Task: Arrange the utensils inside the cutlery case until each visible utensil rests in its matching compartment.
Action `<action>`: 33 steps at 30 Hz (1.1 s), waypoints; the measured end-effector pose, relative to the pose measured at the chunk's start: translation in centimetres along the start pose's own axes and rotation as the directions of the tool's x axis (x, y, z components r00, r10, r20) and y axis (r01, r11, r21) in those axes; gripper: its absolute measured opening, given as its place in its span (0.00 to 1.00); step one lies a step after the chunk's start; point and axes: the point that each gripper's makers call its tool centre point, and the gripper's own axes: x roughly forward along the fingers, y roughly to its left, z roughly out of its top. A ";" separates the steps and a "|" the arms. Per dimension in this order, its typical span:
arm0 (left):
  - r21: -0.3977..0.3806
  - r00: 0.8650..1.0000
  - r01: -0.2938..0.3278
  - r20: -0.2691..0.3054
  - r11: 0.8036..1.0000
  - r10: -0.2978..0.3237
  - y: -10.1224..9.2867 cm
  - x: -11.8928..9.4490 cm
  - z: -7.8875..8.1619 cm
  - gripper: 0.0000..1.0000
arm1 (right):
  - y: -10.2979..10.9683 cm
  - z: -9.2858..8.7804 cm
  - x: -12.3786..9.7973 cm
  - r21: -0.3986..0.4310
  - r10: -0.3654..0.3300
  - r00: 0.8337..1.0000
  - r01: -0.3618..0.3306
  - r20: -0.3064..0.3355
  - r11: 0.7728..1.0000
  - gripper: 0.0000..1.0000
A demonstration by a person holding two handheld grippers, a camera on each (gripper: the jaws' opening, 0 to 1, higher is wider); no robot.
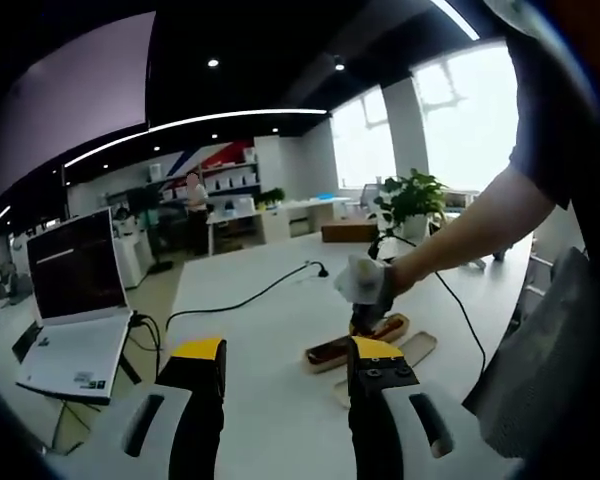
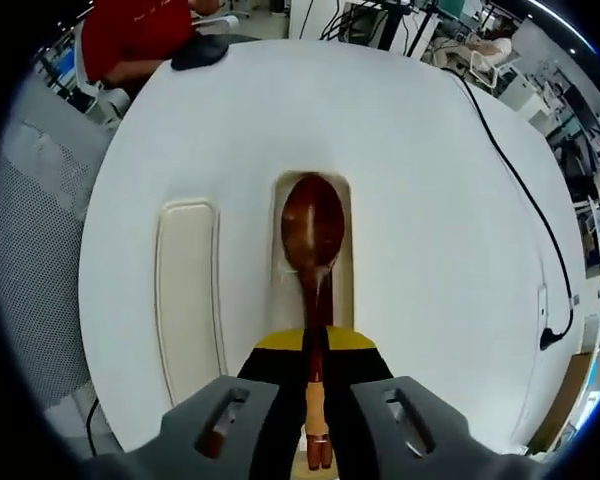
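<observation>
The wooden spoon (image 2: pixel 313 245) lies lengthwise in the cutlery case (image 2: pixel 343 262), its dark brown bowl at the far rounded end of the compartment and its handle running back toward the camera in the right gripper view. The right gripper (image 2: pixel 315 345) has its yellow-tipped jaws pressed in on the spoon's handle, pinching it on both sides, and the paler end of the handle sticks out behind them. Just beside the case, to its left in that view and apart from it, the pale lid (image 2: pixel 187 300) lies flat on the white tabletop (image 2: pixel 430 200). A black cable (image 2: pixel 520 180) runs along the tabletop to the right, and a person in a red top (image 2: pixel 140 35) sits at the far edge. In the left gripper view, the left gripper (image 1: pixel 285 355) hovers over the tabletop with its jaws spread wide and nothing between them. Beyond it, a gloved hand (image 1: pixel 368 282) holds the other gripper down over the case, where the spoon shows as a dark shape. An open laptop (image 1: pixel 75 300) stands at the left, and a potted plant (image 1: pixel 412 203) stands farther back by the windows.
</observation>
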 end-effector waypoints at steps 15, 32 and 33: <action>0.006 1.000 0.009 0.002 1.000 -0.009 -0.2 0.0 0.1 0.50 | 0.0 0.3 -1.8 0.045 -0.003 0.997 0.000 0.072 0.999 0.09; 0.035 0.999 0.036 0.028 0.999 -0.037 -1.2 0.0 0.8 0.50 | -0.4 -2.4 -10.0 0.178 -0.211 0.966 0.184 0.151 0.967 0.14; 0.044 0.999 0.042 0.026 0.998 -0.044 -1.4 0.0 0.8 0.50 | -0.3 -2.9 -10.3 0.182 -0.221 0.965 0.194 0.143 0.964 0.16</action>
